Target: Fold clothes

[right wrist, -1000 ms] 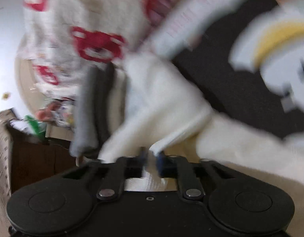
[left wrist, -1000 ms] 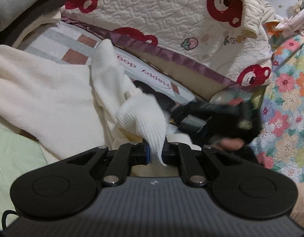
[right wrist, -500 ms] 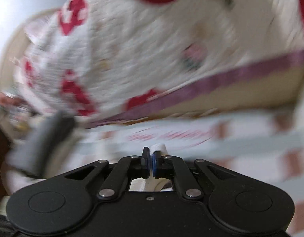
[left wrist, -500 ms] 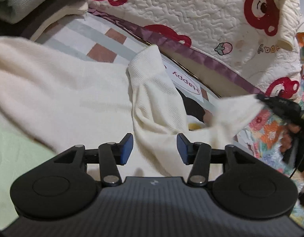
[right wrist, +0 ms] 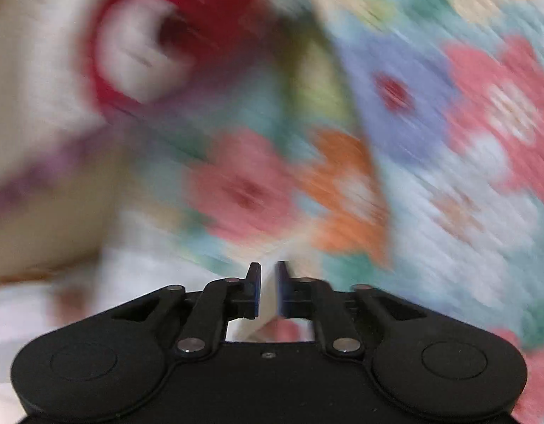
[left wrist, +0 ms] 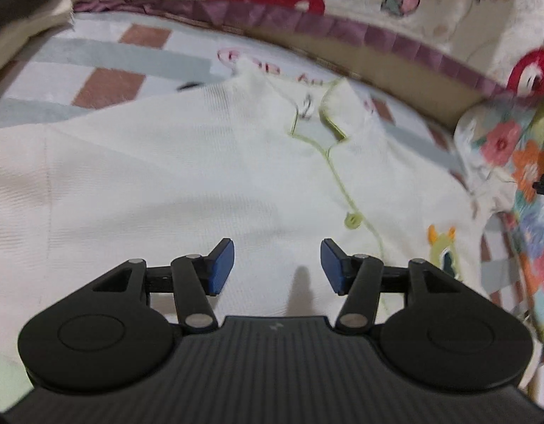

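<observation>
Left gripper (left wrist: 277,266) hanging over the cream cardigan (left wrist: 187,176), blue pads (left wrist: 220,265) spread wide, gripping nothing. Cardigan lying flat on the checked bedsheet (left wrist: 106,67), green-trimmed neckline (left wrist: 319,120) pointing toward the bear-print quilt (left wrist: 448,7) along the bed's far edge. Right gripper (right wrist: 268,288) facing the floral fabric (right wrist: 430,134), heavily blurred; jaws nearly together, pinching a cream fabric edge (right wrist: 270,293)

The left wrist view looks low and forward across the cream garment (left wrist: 201,183) toward the bear quilt (left wrist: 448,7). The right wrist view, blurred, faces the floral fabric (right wrist: 430,123) closely; both show that quilt.
</observation>
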